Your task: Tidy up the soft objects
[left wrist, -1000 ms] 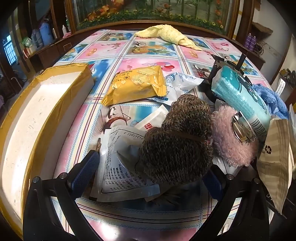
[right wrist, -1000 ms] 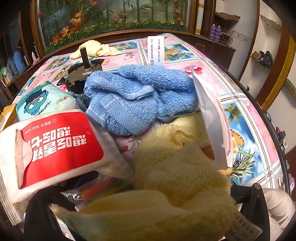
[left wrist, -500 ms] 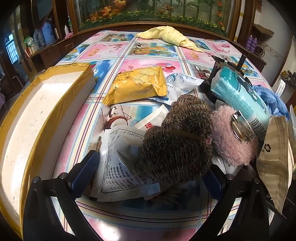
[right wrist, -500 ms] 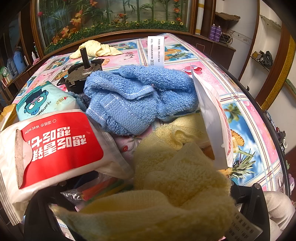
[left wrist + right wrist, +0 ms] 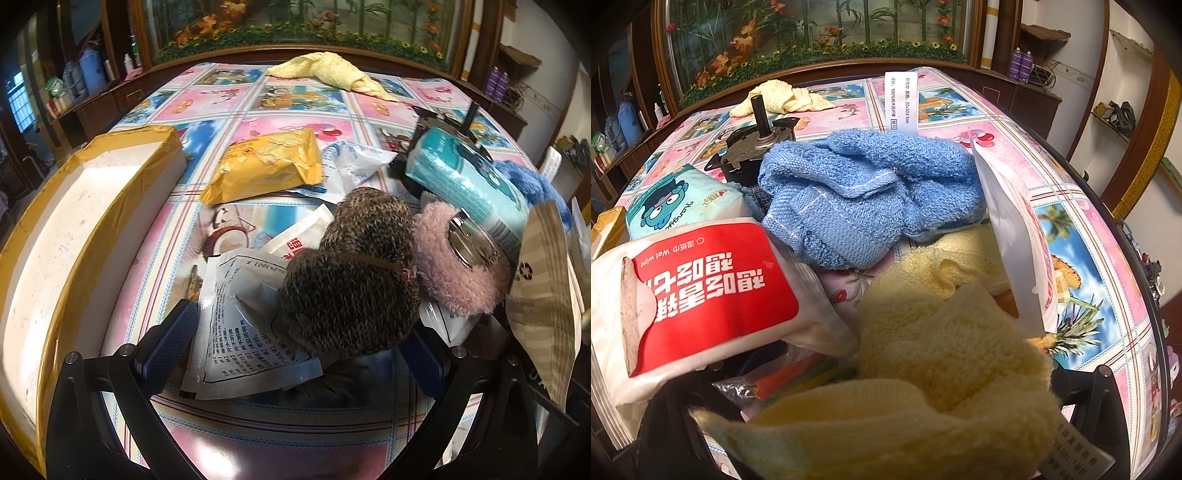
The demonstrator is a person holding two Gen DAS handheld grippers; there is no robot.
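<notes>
My left gripper (image 5: 295,354) is open, its blue pads (image 5: 170,343) wide apart low over the table. Between them lies a brown knitted piece (image 5: 351,291) on top of a white sachet (image 5: 243,325). A pink fluffy item (image 5: 454,273) with a metal clip touches its right side. In the right wrist view a yellow towel (image 5: 945,350) is heaped over my right gripper (image 5: 886,406) and hides the pads; the finger arms stand wide apart. A blue towel (image 5: 871,192) lies bunched just beyond. Another yellow towel (image 5: 332,72) rests at the table's far end.
A white foam box (image 5: 147,134) edged with yellow tape stands at the left. Around the soft items lie a yellow snack packet (image 5: 266,166), a teal wipes pack (image 5: 469,184), a red-and-white wipes pack (image 5: 701,288), a black motor (image 5: 753,144) and a white bag (image 5: 1015,236).
</notes>
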